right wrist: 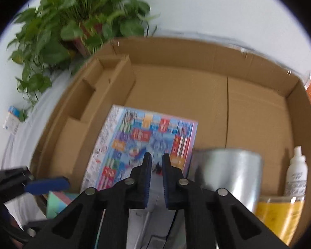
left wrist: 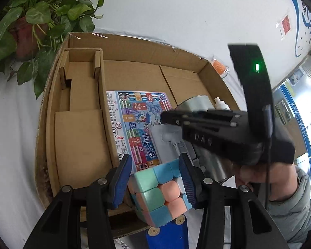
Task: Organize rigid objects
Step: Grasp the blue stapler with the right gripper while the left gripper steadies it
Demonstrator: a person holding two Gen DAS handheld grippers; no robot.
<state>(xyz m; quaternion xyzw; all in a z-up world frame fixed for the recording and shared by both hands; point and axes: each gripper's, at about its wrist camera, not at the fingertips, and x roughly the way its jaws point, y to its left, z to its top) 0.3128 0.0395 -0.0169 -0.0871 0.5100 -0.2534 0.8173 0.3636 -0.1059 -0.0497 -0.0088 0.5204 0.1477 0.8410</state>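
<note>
Gripping a pastel cube (left wrist: 158,191), left tongs (left wrist: 155,178) hover beside right tongs (right wrist: 156,178) clamped on a grey object (right wrist: 153,213).

Printed Chinese characters and a barcode on colourful flat box (left wrist: 134,124), upside down; title "世界之旅". White question mark on red panel at 6 o'clock. Blue wall lettering (left wrist: 309,16) at 2 o'clock, illegible.

We've got open floor across the far half of the cardboard box (right wrist: 257,112). Nearer us, the colourful game box (right wrist: 143,145), silver can (right wrist: 230,170) and white bottle (right wrist: 296,170) crowd the way, and the cardboard insert (left wrist: 80,103) blocks the left.
</note>
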